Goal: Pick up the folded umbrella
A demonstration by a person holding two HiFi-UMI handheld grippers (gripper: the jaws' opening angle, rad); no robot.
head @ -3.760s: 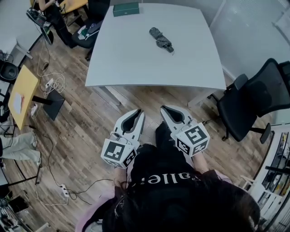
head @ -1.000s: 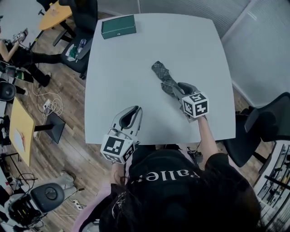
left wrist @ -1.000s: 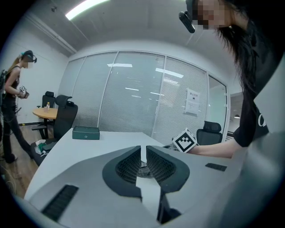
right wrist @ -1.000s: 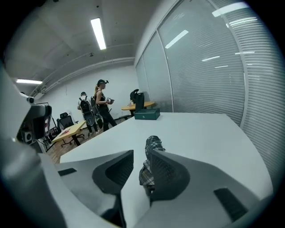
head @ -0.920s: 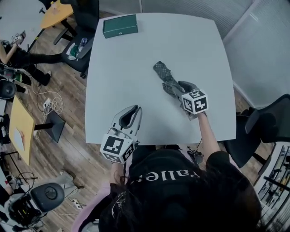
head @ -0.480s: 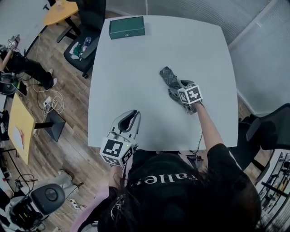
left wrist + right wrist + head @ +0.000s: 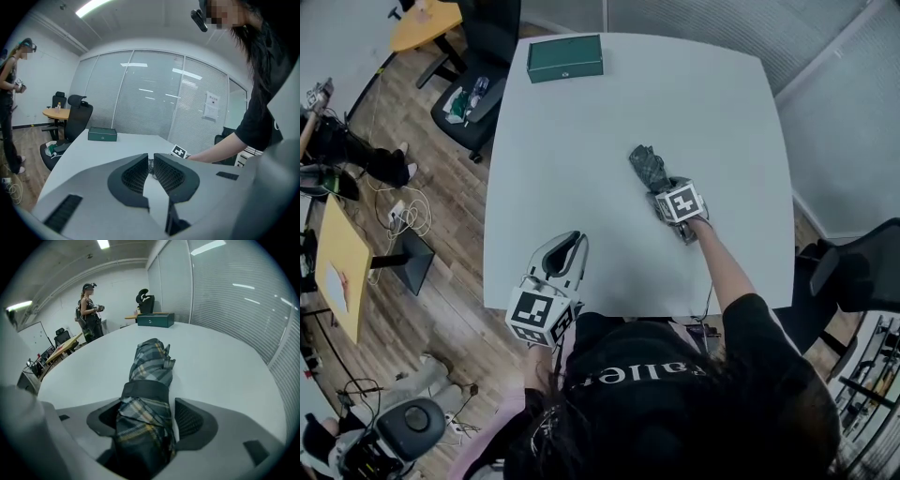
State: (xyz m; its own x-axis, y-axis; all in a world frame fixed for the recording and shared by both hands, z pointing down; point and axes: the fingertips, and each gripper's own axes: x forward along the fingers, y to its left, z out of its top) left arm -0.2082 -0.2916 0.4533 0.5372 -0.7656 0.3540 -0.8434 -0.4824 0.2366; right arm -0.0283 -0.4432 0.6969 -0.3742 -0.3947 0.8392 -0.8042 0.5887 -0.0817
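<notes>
A folded plaid umbrella point(image 7: 649, 164) lies on the white table point(image 7: 581, 112), right of centre. My right gripper point(image 7: 663, 187) points steeply down over its near end. The jaws are opening and straddle the umbrella point(image 7: 150, 366) by its dark strap; the right pad stands off the fabric. My left gripper point(image 7: 570, 242) hovers over the table's near edge, far from the umbrella. Its jaws point(image 7: 151, 164) are shut with nothing between them. The marker cube of the right gripper shows beyond them.
A green box point(image 7: 565, 58) sits at the table's far left corner. One black office chair point(image 7: 478, 84) stands off the far left side, another chair point(image 7: 853, 272) to the right. A person point(image 7: 89, 310) stands far back in the room.
My right gripper has come down over the umbrella's near end and its jaws have spread round it. The left gripper has shifted a little along the near edge.
</notes>
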